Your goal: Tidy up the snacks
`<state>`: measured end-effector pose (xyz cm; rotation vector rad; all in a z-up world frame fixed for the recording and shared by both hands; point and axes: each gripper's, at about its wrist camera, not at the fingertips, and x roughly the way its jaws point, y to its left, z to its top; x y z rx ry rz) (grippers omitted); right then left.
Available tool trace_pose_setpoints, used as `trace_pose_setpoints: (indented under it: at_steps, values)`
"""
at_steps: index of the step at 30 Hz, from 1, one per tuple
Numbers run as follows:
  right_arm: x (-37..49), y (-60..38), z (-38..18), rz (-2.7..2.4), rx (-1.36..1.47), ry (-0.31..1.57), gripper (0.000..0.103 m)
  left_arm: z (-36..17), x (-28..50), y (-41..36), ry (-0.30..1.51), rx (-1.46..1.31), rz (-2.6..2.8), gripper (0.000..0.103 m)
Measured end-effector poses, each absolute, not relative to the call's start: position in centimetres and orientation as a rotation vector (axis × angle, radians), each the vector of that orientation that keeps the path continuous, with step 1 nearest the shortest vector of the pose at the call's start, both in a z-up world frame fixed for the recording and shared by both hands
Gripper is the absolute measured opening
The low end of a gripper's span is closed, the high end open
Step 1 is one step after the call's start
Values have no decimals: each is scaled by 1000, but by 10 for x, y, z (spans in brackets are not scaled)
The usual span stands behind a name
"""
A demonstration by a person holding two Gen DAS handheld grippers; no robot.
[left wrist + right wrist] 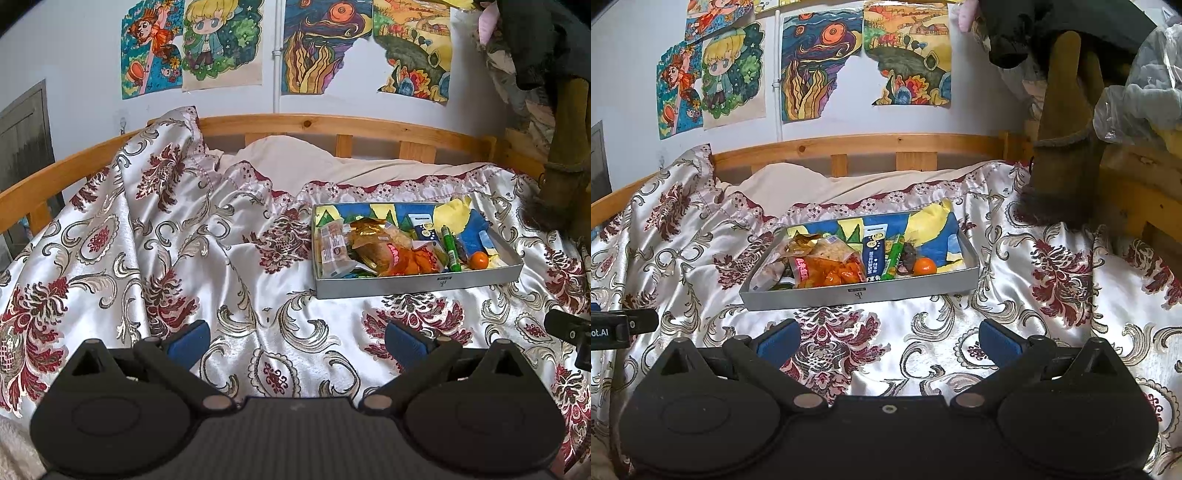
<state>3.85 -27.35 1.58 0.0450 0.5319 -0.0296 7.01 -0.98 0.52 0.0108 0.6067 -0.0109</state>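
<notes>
Snacks [831,266] sit gathered in the grey box [857,293] mid-bedspread [1052,325] — sorting appears largely done. Left gripper [295,341] and right gripper [888,341] both spread wide, empty, short of the box's near edge.

Ahead lay a bed under a shiny floral bedspread [155,236], backed by a wooden rail [314,123]. Beyond it, colourful drawings [820,66] hung on a pale wall [66,55].
</notes>
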Motion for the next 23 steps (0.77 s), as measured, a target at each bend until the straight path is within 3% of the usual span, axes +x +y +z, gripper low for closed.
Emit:
trace_pose_setpoints:
  at_steps: [23]
  values:
    - [39, -275, 14, -29, 41, 538, 102, 2, 71, -8, 617, 15, -11, 102]
